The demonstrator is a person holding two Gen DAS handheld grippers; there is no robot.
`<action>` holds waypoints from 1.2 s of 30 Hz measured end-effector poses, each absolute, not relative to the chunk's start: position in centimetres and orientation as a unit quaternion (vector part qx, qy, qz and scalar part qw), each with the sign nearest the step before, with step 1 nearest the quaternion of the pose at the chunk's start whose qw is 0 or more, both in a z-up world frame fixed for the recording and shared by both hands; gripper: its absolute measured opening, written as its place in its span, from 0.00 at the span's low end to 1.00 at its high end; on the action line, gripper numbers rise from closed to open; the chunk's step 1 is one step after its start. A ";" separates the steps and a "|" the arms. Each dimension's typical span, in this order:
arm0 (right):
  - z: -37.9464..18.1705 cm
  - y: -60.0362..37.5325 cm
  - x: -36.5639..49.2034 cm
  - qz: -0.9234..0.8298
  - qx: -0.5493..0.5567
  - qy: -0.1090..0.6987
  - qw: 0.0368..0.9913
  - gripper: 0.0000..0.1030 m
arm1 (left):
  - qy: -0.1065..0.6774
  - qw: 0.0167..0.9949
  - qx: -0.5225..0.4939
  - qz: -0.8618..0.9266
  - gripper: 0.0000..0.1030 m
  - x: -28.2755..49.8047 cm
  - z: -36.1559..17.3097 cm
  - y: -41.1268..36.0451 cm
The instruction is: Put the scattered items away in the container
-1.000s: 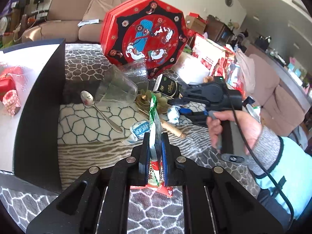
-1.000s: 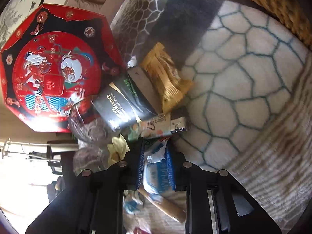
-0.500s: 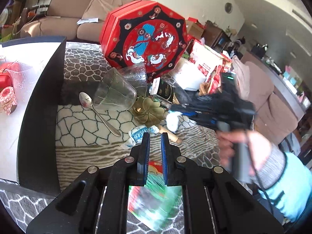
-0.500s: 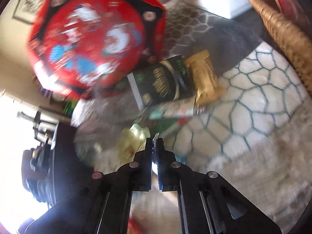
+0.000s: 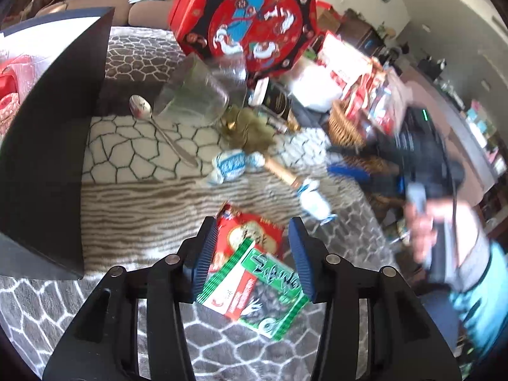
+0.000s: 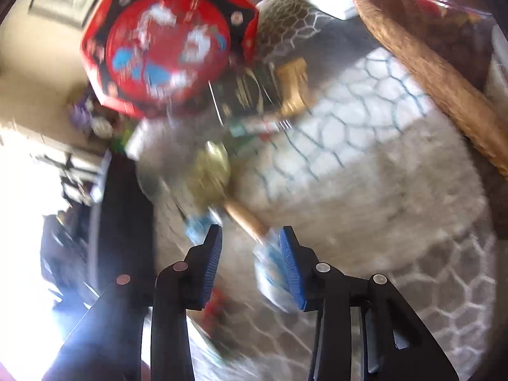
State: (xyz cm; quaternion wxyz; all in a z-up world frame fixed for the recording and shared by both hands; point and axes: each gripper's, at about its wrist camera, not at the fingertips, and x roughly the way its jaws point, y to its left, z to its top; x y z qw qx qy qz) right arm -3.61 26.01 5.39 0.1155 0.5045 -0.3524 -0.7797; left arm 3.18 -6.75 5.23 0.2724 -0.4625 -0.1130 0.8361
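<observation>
The left gripper [image 5: 252, 254] has its blue fingers [image 5: 208, 250] parting, and the red-and-green snack packet [image 5: 250, 273] lies flat on the patterned blanket [image 5: 133, 222] between them, no pad pressing it. The right gripper [image 6: 250, 265] is opening as well; a blue-and-white wrapped candy [image 6: 270, 273] shows blurred just beside its right finger, though I cannot tell whether they touch. Only the left view shows that candy sharply, lying past the packet, with the person's right hand [image 5: 422, 222] smeared by motion at the right. Further out lie a second candy [image 5: 230, 166], a wooden-handled tool [image 5: 281, 171], a spoon [image 5: 149, 117], a tipped glass [image 5: 193, 95] and the red octagonal box [image 5: 244, 19]. Only the right view shows the wicker basket [image 6: 422, 63] rim clearly.
</observation>
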 end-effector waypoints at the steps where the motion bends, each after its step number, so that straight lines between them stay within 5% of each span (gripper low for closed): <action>1: 5.2 25.7 -4.8 -0.776 0.505 -0.362 0.108 0.39 | -0.107 0.271 -0.465 0.836 0.44 3.2 5.0 -6.7; 3: 4.2 24.9 -7.0 -0.762 0.506 -0.392 0.096 0.38 | -0.103 0.271 -0.475 0.831 0.47 3.0 4.4 -6.7; 6: 1.3 24.8 -9.5 -0.713 0.494 -0.493 0.066 0.20 | -0.090 0.271 -0.480 0.829 0.47 3.0 3.8 -6.8; 22: -2.2 25.6 -12.5 -0.684 0.456 -0.568 0.028 0.16 | -0.068 0.285 -0.512 0.808 0.52 2.9 1.7 -6.5; 31: 1.4 25.4 -13.0 -0.750 0.440 -0.489 0.063 0.04 | -0.037 0.304 -0.512 0.803 0.45 3.5 1.9 -5.7; 36: 6.1 24.7 -11.6 -0.790 0.436 -0.416 0.113 0.03 | -0.038 0.301 -0.525 0.795 0.62 3.8 1.6 -6.3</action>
